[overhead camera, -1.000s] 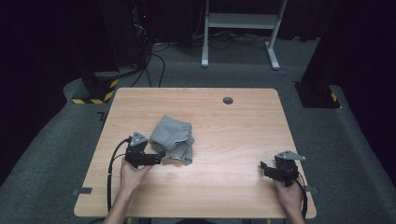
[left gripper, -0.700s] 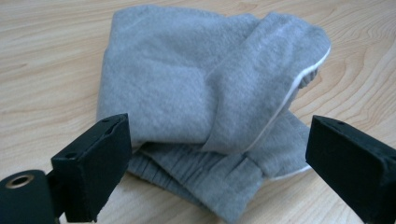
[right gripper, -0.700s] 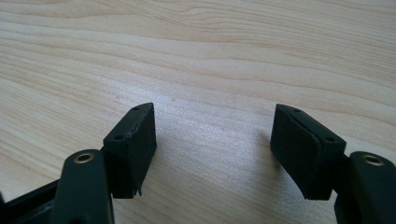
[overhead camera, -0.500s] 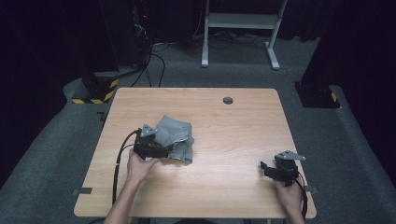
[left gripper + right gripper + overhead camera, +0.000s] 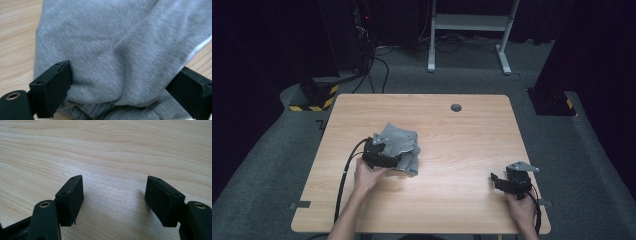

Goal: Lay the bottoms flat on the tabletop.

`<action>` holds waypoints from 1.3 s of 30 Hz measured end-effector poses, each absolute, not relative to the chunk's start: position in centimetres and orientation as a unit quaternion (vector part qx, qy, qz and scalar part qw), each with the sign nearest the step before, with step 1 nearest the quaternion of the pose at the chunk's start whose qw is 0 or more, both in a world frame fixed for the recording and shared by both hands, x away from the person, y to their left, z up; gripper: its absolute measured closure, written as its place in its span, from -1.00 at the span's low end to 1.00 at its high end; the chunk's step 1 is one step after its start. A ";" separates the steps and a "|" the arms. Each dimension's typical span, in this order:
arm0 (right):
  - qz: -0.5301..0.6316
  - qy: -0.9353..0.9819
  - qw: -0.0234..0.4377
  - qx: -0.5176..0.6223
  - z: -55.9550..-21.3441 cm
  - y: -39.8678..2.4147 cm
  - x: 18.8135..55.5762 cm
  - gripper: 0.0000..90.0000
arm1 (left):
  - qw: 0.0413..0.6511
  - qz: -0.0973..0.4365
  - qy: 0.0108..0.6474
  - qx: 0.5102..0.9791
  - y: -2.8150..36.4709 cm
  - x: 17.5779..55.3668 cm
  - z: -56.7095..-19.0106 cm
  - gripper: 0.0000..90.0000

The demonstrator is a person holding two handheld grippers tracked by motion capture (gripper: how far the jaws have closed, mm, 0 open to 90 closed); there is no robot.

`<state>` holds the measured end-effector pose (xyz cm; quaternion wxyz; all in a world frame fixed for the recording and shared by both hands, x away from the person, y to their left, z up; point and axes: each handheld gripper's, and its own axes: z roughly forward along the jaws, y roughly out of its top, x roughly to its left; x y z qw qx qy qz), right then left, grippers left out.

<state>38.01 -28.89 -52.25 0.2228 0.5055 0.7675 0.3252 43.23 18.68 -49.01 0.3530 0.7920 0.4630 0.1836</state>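
Straddling grey cloth bunched left of tabletop centre: left claw spread wide around fold, not yet clenched, likely positioned for pinch. Right claw parked released near right front corner, kept clear.

A light wooden table is seen on a grey carpet. A small dark round hole is set near the table's far edge. Beyond it, a white metal frame is placed on the carpet, with black cables and a yellow-and-black striped base to the far left.
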 end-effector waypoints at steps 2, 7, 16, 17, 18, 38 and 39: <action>0.325 0.768 0.223 0.505 -52.2 -28.9 38.0 -0.31 | 0.343 0.190 0.460 0.797 18.4 43.3 -49.2 -0.70; 0.325 0.768 0.223 0.505 -52.2 -28.9 38.0 -0.31 | 0.311 0.229 0.440 0.810 17.8 43.1 -49.7 -0.53; 0.325 0.767 0.223 0.505 -52.2 -28.9 38.0 -0.31 | 0.310 0.232 0.436 0.813 17.2 43.0 -49.7 -0.50; 0.325 0.768 0.223 0.505 -52.2 -28.9 38.0 -0.31 | 0.315 0.230 0.434 0.813 17.0 42.9 -49.8 -0.50; 0.325 0.768 0.223 0.505 -52.2 -28.9 38.0 -0.31 | 0.316 0.228 0.432 0.813 16.8 42.8 -49.8 -0.50; 0.325 0.768 0.223 0.505 -52.2 -28.9 38.0 -0.31 | 0.333 0.206 0.411 0.823 12.9 41.1 -49.6 -0.50; 0.325 0.768 0.223 0.505 -52.2 -28.9 38.0 -0.31 | 0.333 0.206 0.411 0.823 12.9 41.1 -49.6 -0.50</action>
